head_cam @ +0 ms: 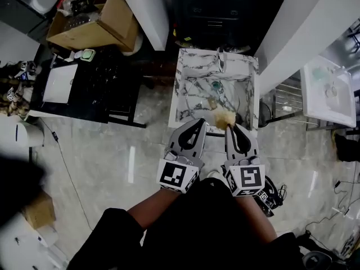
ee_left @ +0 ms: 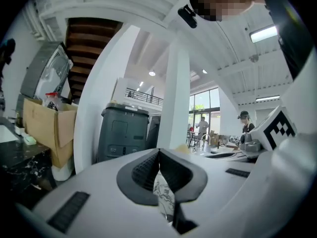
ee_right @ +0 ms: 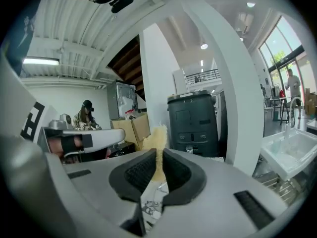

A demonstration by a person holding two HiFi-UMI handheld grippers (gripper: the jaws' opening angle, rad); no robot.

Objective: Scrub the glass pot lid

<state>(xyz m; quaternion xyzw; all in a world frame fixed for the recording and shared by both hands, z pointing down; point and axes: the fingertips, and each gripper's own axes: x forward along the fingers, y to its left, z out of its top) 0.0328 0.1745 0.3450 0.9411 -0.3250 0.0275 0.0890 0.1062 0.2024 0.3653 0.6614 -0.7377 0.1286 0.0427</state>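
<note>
— Nearest the head camera, what is showing?
— Two forearms (head_cam: 160,207) in dark sleeves are reaching away from the near edge. Each hand is carrying a gripper above the pale floor (head_cam: 101,162).
— And starting from the left?
— At the far left a dark table (head_cam: 84,97) is standing, with a cardboard box (head_cam: 95,21) beyond it. Next, the left gripper (head_cam: 201,121) is pointing toward the marble basin (head_cam: 183,103). Its jaws are pressed together at the tips and are gripping nothing. In its own view, only a sliver of marble pattern is showing behind the pads.
— And the right one?
— The right gripper (head_cam: 229,127) is hovering just beside it. It is pinching a yellowish scrubbing pad (head_cam: 223,117), which is sticking out past the jaw tips over the basin's near end.
— Where is the glass pot lid (head_cam: 211,91)?
— It is lying inside the marble basin, farther away than both grippers. Whether the pad is touching it cannot be told.
— Anything further right?
— A white sink (head_cam: 329,94) is sitting well apart at the right.
</note>
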